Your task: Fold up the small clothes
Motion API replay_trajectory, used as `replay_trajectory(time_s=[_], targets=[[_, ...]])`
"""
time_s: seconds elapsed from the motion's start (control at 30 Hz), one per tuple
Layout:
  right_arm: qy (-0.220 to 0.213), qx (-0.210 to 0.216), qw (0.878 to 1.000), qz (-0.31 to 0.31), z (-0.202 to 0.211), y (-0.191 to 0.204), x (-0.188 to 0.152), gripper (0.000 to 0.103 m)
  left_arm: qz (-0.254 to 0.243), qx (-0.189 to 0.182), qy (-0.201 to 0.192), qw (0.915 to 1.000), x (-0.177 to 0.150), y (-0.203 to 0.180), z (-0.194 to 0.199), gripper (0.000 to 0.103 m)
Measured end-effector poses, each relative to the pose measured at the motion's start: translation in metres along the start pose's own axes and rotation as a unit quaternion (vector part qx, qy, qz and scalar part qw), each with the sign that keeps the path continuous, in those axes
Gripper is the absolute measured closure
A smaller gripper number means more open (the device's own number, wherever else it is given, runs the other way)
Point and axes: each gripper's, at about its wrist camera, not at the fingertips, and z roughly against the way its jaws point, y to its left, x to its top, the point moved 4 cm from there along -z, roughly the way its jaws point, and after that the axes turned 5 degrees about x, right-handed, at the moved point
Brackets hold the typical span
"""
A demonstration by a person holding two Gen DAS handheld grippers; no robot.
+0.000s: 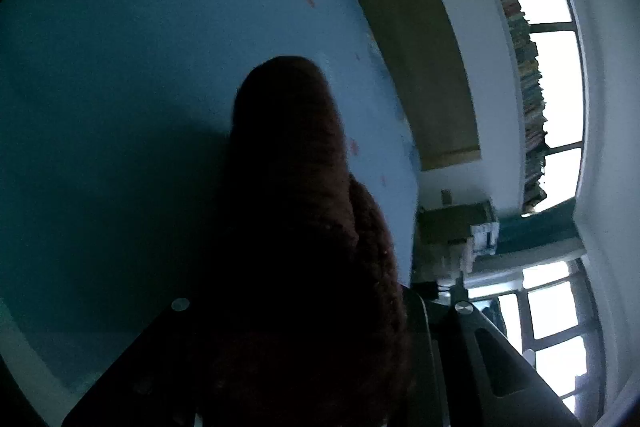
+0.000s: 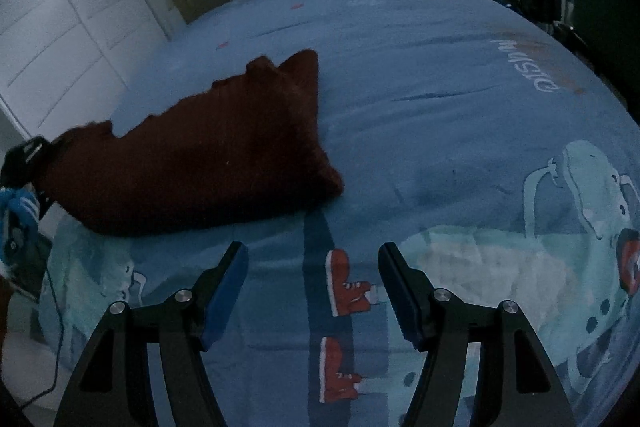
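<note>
Dark red knitted garment [image 1: 304, 227] fills the left gripper [image 2: 34, 163], clamped at one end and lifted off the blue cartoon bedsheet [image 2: 440, 107]. Right gripper [image 2: 312, 291] hangs empty, jaws apart, near the garment's trailing edge. Risk: the single pinch slips on loose knit, or the free end drags and bunches.

The knitted cloth [image 2: 192, 163] is dark red-brown all over, with no pattern. The bed sheet [image 2: 420, 87] under it is blue. It has small red marks near its far edge, white letters near its right edge, and little red boots with white trim [image 2: 348, 283] near its front edge. A pale blue-green cartoon animal with dark spots [image 2: 592, 211] fills its right corner. The right gripper [image 2: 314, 287] is black with blue pads.
</note>
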Motion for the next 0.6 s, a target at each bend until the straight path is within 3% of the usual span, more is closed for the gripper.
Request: replay_trajectory(time_s=[0.33, 0.43, 0.6], targets=[[-0.027, 0.006, 0.999, -0.024, 0.020, -0.032, 0.004, 0.034, -0.024, -0.084, 0.060, 0.9944, -0.064, -0.103, -0.061, 0.084], [-0.033, 0.006, 0.999, -0.030, 0.025, -0.041, 0.004, 0.034, -0.060, -0.081, 0.095, 0.9903, -0.104, -0.130, -0.092, 0.084], [-0.037, 0.004, 0.999, -0.036, 0.031, -0.052, 0.000, 0.034, -0.118, -0.048, 0.149, 0.9805, -0.166, -0.140, -0.132, 0.085]])
